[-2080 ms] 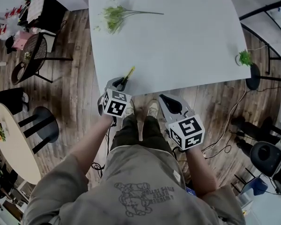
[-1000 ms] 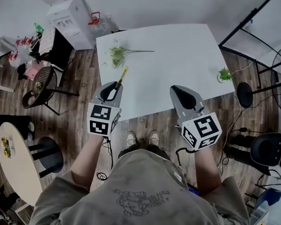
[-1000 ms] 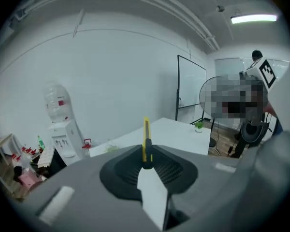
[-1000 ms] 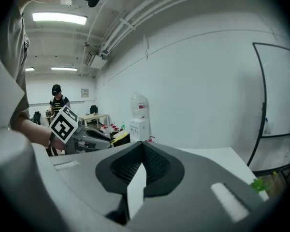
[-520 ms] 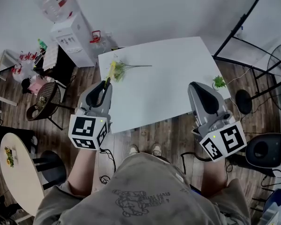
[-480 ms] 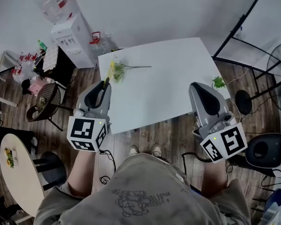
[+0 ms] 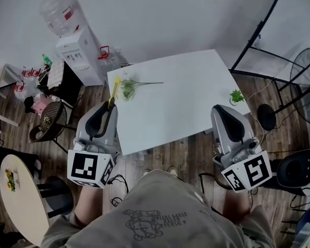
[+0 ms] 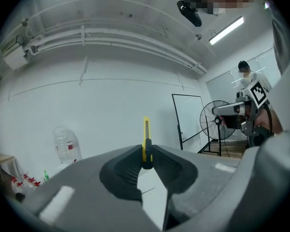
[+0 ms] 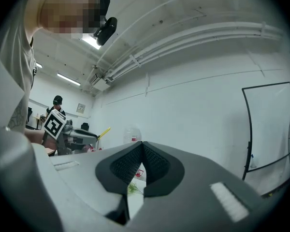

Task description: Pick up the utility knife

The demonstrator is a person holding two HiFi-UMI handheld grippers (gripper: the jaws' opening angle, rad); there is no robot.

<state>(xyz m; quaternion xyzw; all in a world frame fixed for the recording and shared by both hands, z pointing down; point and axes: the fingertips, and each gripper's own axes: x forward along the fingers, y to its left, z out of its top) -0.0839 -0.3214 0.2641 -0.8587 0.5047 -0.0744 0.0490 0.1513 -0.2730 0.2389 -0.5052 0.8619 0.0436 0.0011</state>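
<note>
The yellow utility knife (image 7: 113, 91) sticks out from my left gripper (image 7: 107, 109), which is shut on its black slider end and held high above the floor, left of the white table (image 7: 186, 97). In the left gripper view the knife (image 8: 146, 138) stands upright between the closed jaws of the left gripper (image 8: 146, 162). My right gripper (image 7: 220, 112) hangs to the right of the table's front corner, shut with nothing in it; its ribbed pads (image 9: 135, 164) meet. The right gripper view also catches the knife (image 9: 104, 131) off to the left.
A green sprig (image 7: 128, 87) lies on the table's far left and a small green plant (image 7: 236, 95) at its right edge. A water dispenser (image 7: 77, 45) and wicker chair (image 7: 46, 120) stand left. A fan (image 7: 306, 87) and black frame are on the right.
Both grippers have risen well above the table, and the left one has carried the knife up and leftward from the table's front edge. The table now looks smaller and farther.
</note>
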